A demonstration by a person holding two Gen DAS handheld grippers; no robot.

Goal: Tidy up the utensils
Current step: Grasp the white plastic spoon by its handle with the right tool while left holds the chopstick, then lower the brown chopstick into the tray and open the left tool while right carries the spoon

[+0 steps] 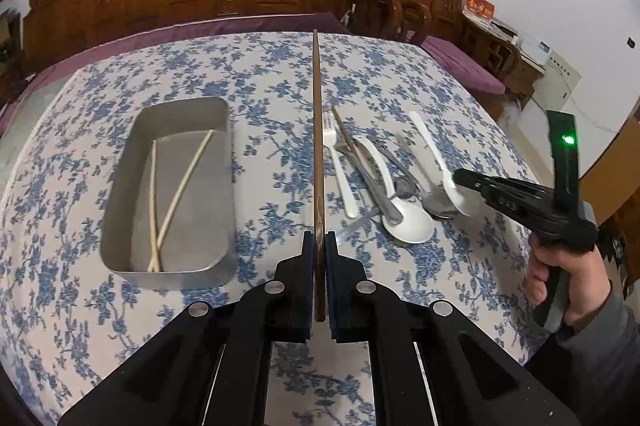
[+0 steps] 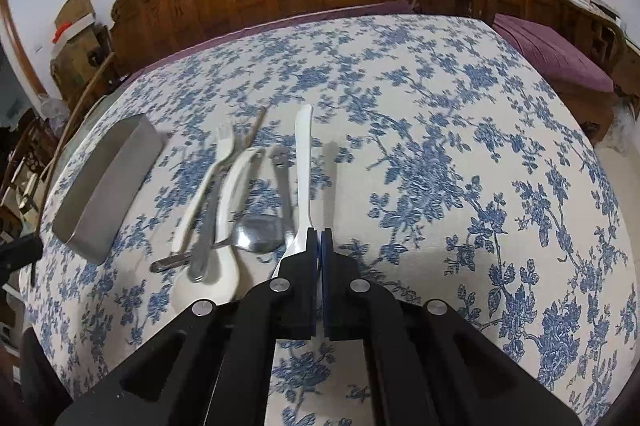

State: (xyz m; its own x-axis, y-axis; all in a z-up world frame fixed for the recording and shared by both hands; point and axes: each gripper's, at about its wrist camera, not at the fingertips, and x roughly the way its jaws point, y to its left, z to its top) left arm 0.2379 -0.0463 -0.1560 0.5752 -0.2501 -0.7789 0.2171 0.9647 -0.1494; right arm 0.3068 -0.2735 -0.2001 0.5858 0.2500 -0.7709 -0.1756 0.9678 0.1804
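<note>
I have the left gripper (image 1: 319, 240) pinching a long brown wooden chopstick (image 1: 317, 129), with the rectangular grey metal tray (image 1: 120, 258) at ten o'clock holding two pale chopsticks (image 1: 176, 193). The right gripper (image 2: 319, 238) clamps a white plastic spoon (image 2: 303, 161) at the pile's (image 2: 224, 209) three o'clock edge; next, I judge, both go into the tray.

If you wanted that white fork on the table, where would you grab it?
By the far, tined end of the white fork, from above. That end lies bare on the tablecloth, while the middle of its handle sits close against the crossed metal cutlery, leaving less room there.
</note>
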